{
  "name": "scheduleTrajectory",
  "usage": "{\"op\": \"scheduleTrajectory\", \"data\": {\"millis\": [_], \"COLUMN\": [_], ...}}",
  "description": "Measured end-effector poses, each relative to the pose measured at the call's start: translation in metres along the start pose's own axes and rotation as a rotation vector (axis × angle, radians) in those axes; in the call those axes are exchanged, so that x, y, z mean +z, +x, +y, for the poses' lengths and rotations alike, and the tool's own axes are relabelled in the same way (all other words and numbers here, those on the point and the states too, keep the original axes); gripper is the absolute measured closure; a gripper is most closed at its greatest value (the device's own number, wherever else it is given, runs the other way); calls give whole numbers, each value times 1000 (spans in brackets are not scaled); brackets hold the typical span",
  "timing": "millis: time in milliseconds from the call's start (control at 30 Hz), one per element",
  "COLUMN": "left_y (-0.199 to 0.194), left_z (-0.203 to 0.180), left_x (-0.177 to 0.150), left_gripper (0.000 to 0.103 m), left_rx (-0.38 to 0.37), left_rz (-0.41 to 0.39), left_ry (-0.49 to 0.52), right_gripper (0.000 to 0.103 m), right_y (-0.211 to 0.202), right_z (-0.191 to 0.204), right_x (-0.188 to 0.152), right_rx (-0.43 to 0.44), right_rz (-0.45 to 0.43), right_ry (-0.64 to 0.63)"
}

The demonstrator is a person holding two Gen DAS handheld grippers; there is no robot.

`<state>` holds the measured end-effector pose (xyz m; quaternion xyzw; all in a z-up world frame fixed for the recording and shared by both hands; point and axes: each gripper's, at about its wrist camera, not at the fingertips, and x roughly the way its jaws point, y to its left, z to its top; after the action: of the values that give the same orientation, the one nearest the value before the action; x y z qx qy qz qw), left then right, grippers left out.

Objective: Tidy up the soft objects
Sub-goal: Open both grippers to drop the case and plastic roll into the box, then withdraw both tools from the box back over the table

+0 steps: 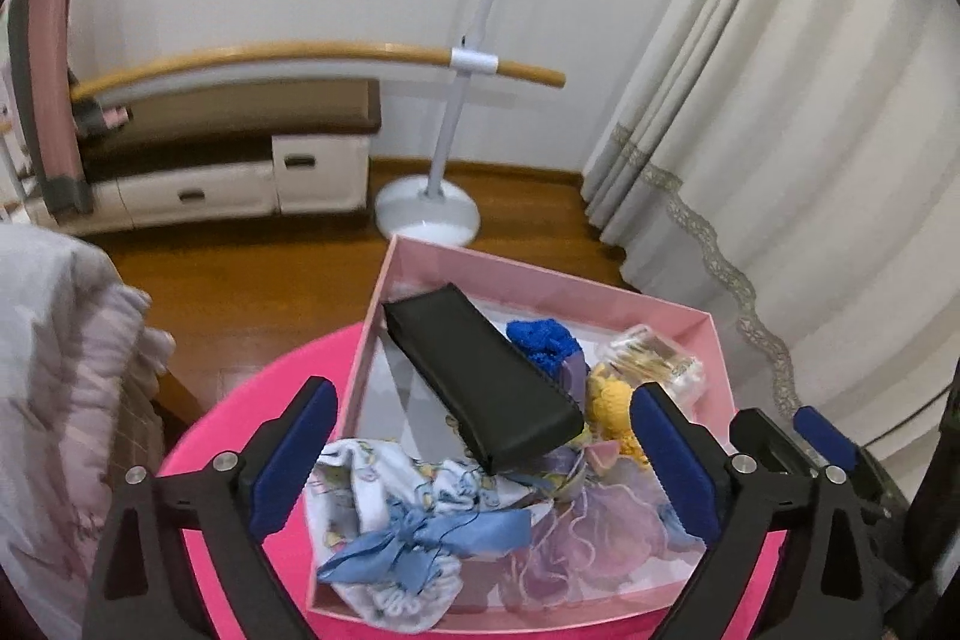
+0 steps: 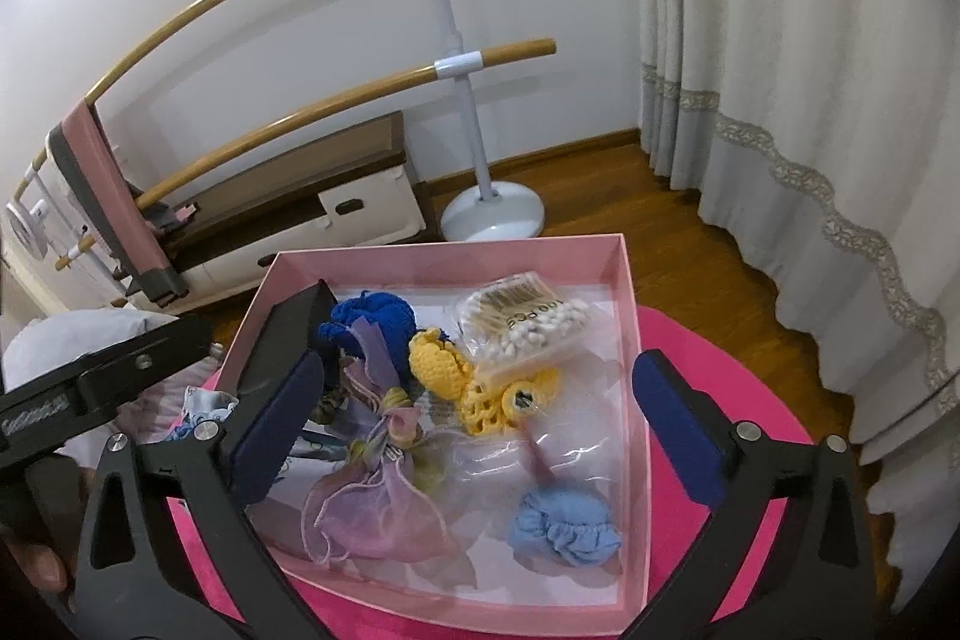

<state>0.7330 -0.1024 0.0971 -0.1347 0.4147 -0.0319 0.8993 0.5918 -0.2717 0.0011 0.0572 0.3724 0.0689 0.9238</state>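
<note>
The black case hides part of the box floor in the left wrist view, and in the right wrist view the left finger of the right gripper covers most of it. The print on the bag of swabs is too small to read. The white printed cloth with a blue ribbon is nearly all hidden in the right view, and the light blue scrunchie does not show in the left one.

The pink box sits on a bright pink round table. Inside lie the case, tilted with its far end against the left wall; a dark blue knit piece; a yellow knit piece under the near end of the swabs; a lilac gauze pouch near the middle; the printed cloth at the near left corner, spilling over the wall; and the scrunchie at the near right, lying alone on the box floor.

The left gripper hangs over the cloth and pouch, jaws wide apart and empty. The right gripper's jaws are also wide apart, nothing between the pads.
</note>
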Motion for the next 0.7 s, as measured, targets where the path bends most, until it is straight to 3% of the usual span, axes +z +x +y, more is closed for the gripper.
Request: {"op": "scheduleTrajectory", "data": {"millis": [67,333,700], "left_y": [-14,-78,-140], "left_z": [-6,-12,-15], "left_x": [-6,-45,-116], "left_gripper": [0,0,0], "left_rx": [18,62,121], "left_rz": [-46,-186,-323], "left_ry": [23,111,198], "right_gripper": [0,0,0], "right_y": [-5,-37,-108], "right_z": [0,7,31], "right_x": [-2,-12,-36], "right_rx": [-3,-8,-15], "right_rz": [-3,-42,-131], "right_ry": [9,21,3]}}
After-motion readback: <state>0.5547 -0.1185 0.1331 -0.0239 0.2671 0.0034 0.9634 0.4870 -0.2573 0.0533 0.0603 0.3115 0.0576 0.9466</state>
